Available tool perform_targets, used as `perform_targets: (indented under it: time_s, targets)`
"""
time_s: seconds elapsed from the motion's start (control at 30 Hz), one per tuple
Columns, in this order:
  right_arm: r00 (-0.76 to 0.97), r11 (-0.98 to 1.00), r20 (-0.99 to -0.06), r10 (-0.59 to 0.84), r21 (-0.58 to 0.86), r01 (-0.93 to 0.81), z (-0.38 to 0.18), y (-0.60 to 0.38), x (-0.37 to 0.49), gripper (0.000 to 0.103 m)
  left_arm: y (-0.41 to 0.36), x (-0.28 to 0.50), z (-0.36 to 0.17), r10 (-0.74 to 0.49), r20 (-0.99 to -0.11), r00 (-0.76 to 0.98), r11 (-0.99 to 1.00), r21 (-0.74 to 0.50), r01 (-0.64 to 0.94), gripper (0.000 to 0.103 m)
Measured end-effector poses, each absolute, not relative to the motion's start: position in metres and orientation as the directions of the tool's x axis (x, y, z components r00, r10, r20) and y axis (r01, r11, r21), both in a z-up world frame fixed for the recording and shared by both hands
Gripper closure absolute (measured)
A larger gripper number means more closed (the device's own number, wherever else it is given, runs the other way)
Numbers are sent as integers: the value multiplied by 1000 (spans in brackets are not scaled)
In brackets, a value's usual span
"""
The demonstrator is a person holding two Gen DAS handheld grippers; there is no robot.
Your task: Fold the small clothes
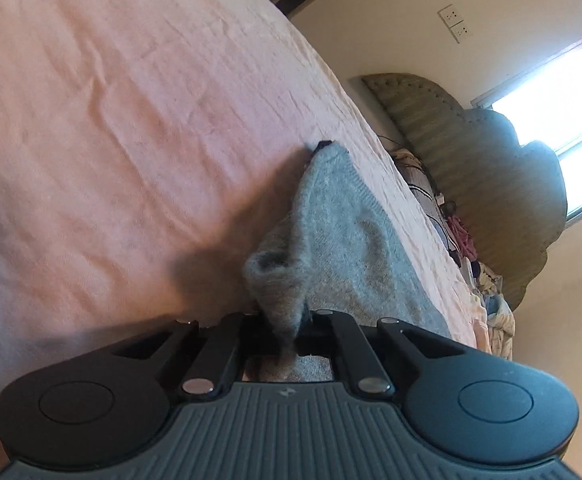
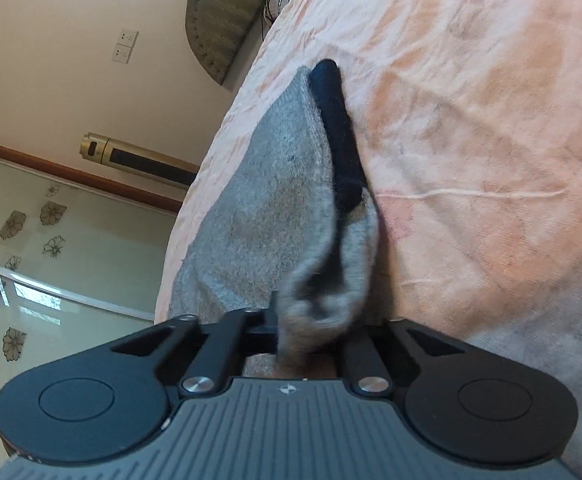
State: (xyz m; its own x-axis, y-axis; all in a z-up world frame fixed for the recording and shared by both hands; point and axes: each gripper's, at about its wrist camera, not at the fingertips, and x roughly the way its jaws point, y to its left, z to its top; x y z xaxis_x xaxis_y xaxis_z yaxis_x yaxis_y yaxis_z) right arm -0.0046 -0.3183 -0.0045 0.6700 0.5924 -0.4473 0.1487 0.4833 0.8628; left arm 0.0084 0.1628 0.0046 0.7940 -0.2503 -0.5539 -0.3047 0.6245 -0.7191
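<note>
- left gripper (image 1: 287,334): jaws closed on a bunched corner of the grey sock (image 1: 331,240). Fabric is pinched between them and a tuft pokes through toward the camera.
- right gripper (image 2: 311,336): jaws closed on the other bunched end of the same grey sock (image 2: 267,216). A thick wad of knit fills the gap.
- Sock position, left wrist view: it runs from the jaws straight away from the camera and narrows to a point. It lies along the edge of the bed (image 1: 131,120), on the pink sheet. The sheet edge drops off just to the sock's right.
- Sock position, right wrist view: it also runs away from the jaws, here along the bed's left edge. The near end is lifted and folded over itself.
- Right view only: black cuff (image 2: 337,132) seen as a long dark band along the sock's right side, resting on the sheet. Also a gold-coloured cylinder (image 2: 139,160) by the wall, and floral-patterned glass (image 2: 51,240) below a wooden rail.
- Left view only: the black cuff (image 1: 323,145) is just a small dark tip at the far point. Beyond the bed, window (image 1: 563,120), a padded headboard (image 1: 491,184) and a heap of clothes (image 1: 471,248) against it.
- Both views: wall sockets (image 1: 455,23) and the wrinkled pink sheet (image 2: 471,140), bare apart from the sock.
</note>
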Motion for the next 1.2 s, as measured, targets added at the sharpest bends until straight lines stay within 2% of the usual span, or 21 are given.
perform_targets:
  time_s: [0.23,0.37,0.47,0.5,0.53,0.57,0.63,0.67,0.7,0.77,0.8,0.87,0.93,1.03,1.1,1.2]
  targets:
    - [653,494,-403,642,868,50,20,-331,-23,91,170,-54,50,-324,-444,835,627,-762,-162,99]
    - [603,514,-416,681,858,11,31,-344,-54,91,172,-106,52,-346,-484,804,642,-747,-174,99]
    - [552,556,-458,697,831,-11,30,-352,-75,90,175,-132,30,-332,-586,739,696,-681,-227,98]
    - [533,589,-497,684,808,-3,28,-352,-79,85,179,-135,19,-317,-633,706,712,-651,-264,97]
    - [524,626,-544,656,780,26,25,-353,-80,82,186,-137,12,-330,-635,699,684,-671,-286,97]
    - [523,645,-568,635,763,46,24,-356,-80,74,195,-140,11,-358,-606,710,634,-716,-291,94]
    - [564,653,-555,611,756,36,37,-367,-75,61,208,-138,26,-357,-565,744,617,-741,-266,87]
    - [610,675,-546,575,737,24,49,-373,-72,45,213,-134,40,-333,-539,774,638,-733,-236,69]
    - [661,697,-525,536,717,4,61,-379,-66,32,214,-129,54,-286,-517,807,668,-711,-219,35]
    - [714,725,-491,499,688,-33,81,-385,-46,31,215,-116,77,-162,-476,864,730,-647,-220,0]
    - [722,737,-487,492,674,-47,87,-385,-30,31,212,-104,86,-111,-453,885,769,-603,-212,0]
    - [712,760,-497,497,645,-81,92,-379,6,31,205,-67,91,-97,-461,882,837,-518,-178,0]
    - [688,798,-531,495,590,-120,90,-363,44,31,197,-22,84,-83,-533,842,864,-460,-205,0]
    - [651,885,-634,417,446,-132,76,-334,94,34,182,40,62,-95,-634,767,899,-385,-208,1]
    - [617,906,-680,396,400,-140,63,-317,121,37,173,66,47,-93,-692,716,907,-355,-225,13]
    - [576,919,-723,382,366,-150,44,-298,143,42,158,95,34,-99,-729,677,935,-302,-188,15]
